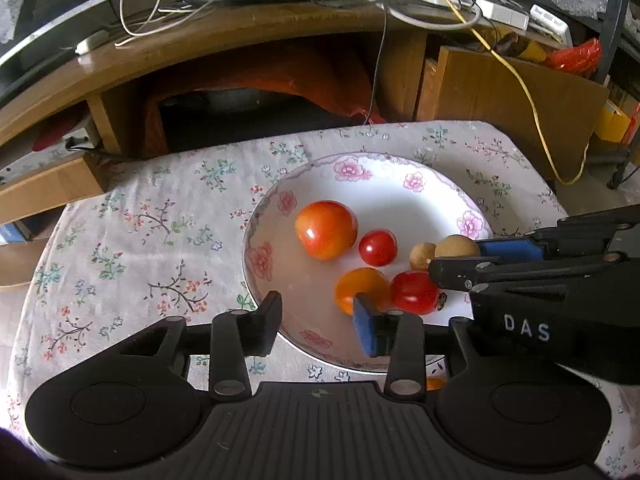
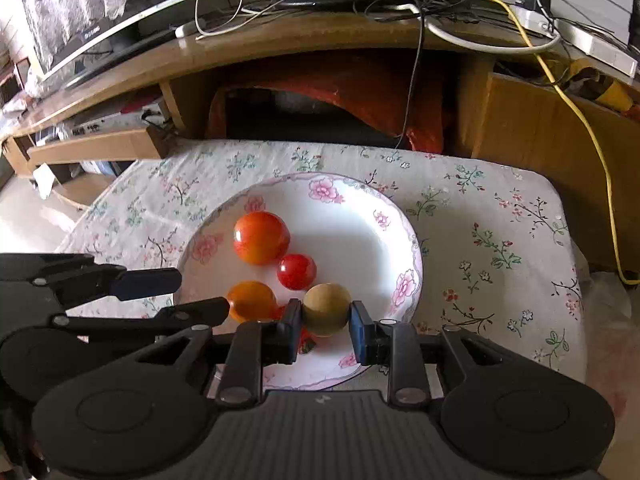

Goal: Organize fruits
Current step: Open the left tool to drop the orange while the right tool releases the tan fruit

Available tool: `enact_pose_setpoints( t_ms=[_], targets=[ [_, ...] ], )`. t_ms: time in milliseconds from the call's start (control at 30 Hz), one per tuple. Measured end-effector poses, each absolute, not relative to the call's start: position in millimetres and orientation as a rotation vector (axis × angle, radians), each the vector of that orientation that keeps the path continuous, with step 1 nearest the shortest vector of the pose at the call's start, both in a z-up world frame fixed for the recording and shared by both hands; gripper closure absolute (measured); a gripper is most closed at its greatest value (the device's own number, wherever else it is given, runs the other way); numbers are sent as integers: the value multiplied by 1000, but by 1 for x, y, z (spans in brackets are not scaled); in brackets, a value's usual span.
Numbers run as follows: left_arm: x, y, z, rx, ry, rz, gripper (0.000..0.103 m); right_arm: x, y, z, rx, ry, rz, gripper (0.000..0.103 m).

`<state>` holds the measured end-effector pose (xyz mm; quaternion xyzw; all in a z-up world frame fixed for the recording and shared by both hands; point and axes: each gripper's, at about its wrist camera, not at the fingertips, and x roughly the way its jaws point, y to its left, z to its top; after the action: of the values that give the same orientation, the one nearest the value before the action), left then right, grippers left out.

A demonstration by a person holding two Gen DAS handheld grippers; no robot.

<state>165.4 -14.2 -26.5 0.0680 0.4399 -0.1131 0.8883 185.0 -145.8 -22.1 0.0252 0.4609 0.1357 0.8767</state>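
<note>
Tan-skinned and round, a longan (image 2: 325, 309) sits pinched between the fingers of my right gripper (image 2: 325, 322), low over the floral plate (image 2: 404, 240). My left gripper (image 1: 316, 316) hangs spread and empty by the orange tomato (image 1: 360, 286). I judge the sorting nearly done: the large tomato (image 1: 326, 229), two red cherry tomatoes (image 1: 377, 247) and a second longan (image 1: 422, 255) already lie on the plate.

A small table covered by a pale floral tablecloth (image 2: 480, 216) carries one white plate with a pink flower rim (image 2: 404, 284), set near the middle and reaching toward the near edge, with bare cloth on both sides.
</note>
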Motion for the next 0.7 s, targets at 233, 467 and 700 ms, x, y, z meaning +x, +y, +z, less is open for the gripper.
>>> enact_pose_setpoints(
  t_ms=[233, 467, 700],
  targets=[
    [163, -12, -21, 130, 897, -248, 43, 185, -152, -14, 86, 934, 274, 74],
    [156, -14, -18, 162, 881, -257, 40, 182, -154, -13, 80, 932, 277, 74],
    [151, -9, -17, 151, 882, -256, 38, 179, -156, -10, 90, 928, 270, 74]
  ],
)
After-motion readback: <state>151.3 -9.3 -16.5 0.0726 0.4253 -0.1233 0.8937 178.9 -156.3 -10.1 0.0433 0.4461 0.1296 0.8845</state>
